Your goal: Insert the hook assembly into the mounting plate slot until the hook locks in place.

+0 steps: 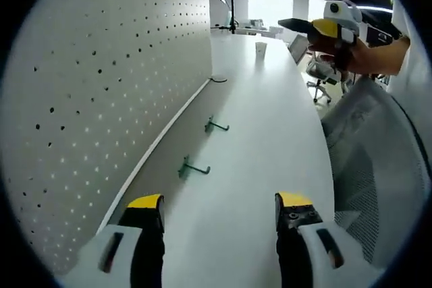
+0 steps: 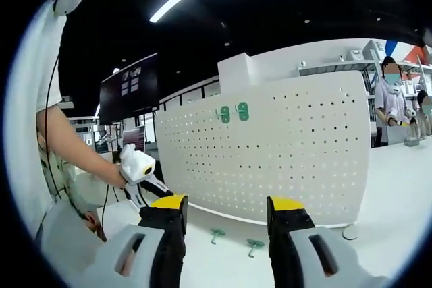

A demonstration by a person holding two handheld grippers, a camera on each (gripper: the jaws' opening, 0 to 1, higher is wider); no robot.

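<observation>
1. A white pegboard [image 1: 101, 99] is seen standing upright on a long white bench [image 1: 263, 139]; it serves as the landmark for what follows.
2. Two green hooks are seen lying on the bench at the pegboard's foot: a nearer hook [image 1: 192, 167] and a farther hook [image 1: 216, 125], well apart from each other.
3. Two more green hooks [image 2: 233, 112] are seen already mounted high on the pegboard's face.
4. The left gripper [image 1: 219, 208] is held wide open with nothing between its jaws, near the pegboard's foot and short of the nearer hook.
5. The right gripper [image 2: 226, 207] is likewise wide open and empty, facing the pegboard from above the bench.
6. The picking-up step is judged not yet begun; next, jaws must be closed on a loose hook.
7. A paper cup [image 1: 260, 48] and a mesh chair [image 1: 378, 160] are seen away from the pegboard; nothing blocks the hooks.
</observation>
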